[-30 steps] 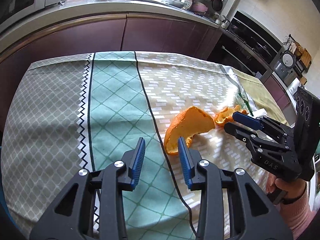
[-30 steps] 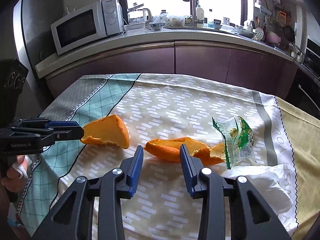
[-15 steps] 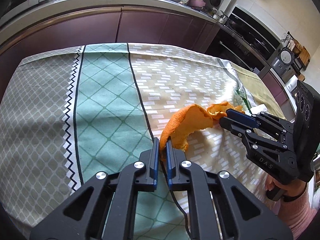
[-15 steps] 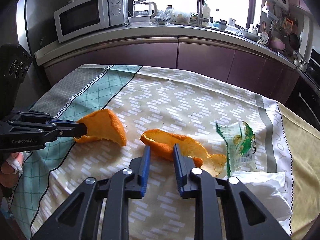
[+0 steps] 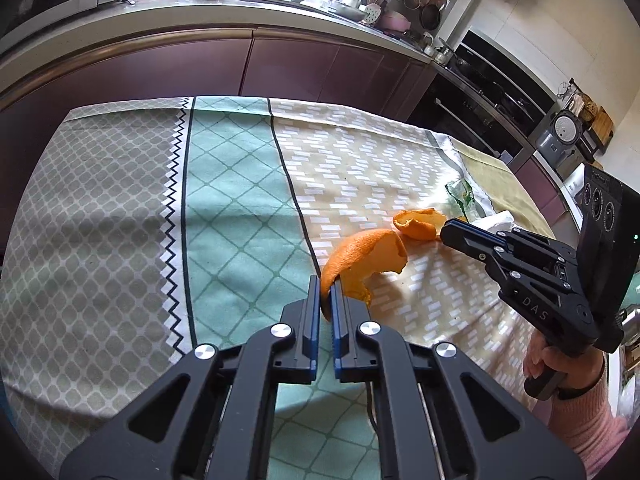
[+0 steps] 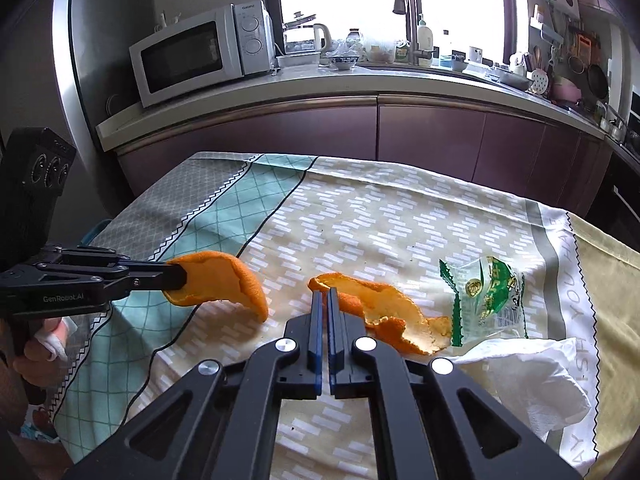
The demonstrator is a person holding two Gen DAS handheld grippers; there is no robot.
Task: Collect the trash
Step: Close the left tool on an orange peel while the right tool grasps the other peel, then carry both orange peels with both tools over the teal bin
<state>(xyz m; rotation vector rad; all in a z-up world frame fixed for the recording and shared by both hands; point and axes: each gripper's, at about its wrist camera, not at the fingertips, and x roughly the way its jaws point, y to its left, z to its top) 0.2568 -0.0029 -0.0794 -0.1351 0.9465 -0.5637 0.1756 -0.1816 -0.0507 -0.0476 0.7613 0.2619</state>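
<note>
Orange peel in both grippers. Left gripper (image 5: 326, 285) pinching the near edge of the domed peel (image 5: 366, 258), jaws together on it, peel lifting off the tablecloth (image 5: 120, 220) with a shadow beneath. Right gripper (image 6: 323, 298) clamping the left end of the long curled peel (image 6: 384, 312), jaws nearly touching with only the rind between them.

Showing only from the right wrist: the green snack wrapper (image 6: 486, 298) lying flat just right of the curled peel, the white tissue (image 6: 532, 376) crumpled near it at the right edge, and the microwave (image 6: 200, 52) far back on the counter (image 6: 360, 80). Also showing there, the left gripper (image 6: 176, 276) reaching in from the left, gripping the domed peel (image 6: 224, 284).

Showing only from the left wrist: the oven wall at far right, plus the right gripper (image 5: 450, 232) seen side-on, tip touching the curled peel (image 5: 418, 224), with only a sliver of wrapper (image 5: 460, 196) peeking behind it and a corner of tissue (image 5: 498, 218) beside that.

Comparing with a second ago: both pairs of jaws then standing wide apart, hovering short of the peels; now both closing down fully on rind. Domed peel then resting flat, now tilting up. Wrapper and tissue staying where they were.
</note>
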